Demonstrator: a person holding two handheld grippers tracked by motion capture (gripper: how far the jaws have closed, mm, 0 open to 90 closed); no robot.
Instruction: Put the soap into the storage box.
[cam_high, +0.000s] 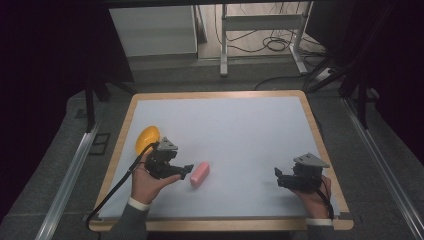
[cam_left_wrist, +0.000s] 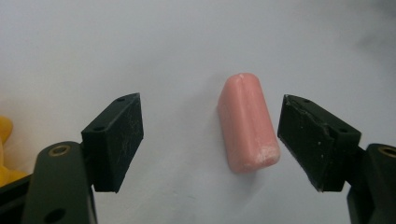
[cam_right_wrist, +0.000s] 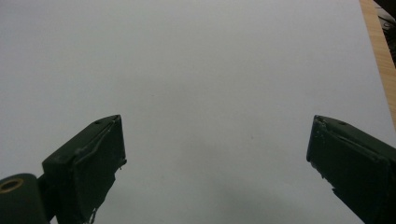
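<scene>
The white mat (cam_high: 240, 130) is left bare across its middle and far half. Near the front left, passage is blocked by a pink block (cam_left_wrist: 247, 126), flanked untouched by the left gripper's (cam_left_wrist: 210, 140) spread jaws, and by a yellow object (cam_high: 147, 138) just behind.

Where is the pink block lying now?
The pink block lies on the white mat, left of centre in the high view, just ahead of the open left tool, not touched.
</scene>
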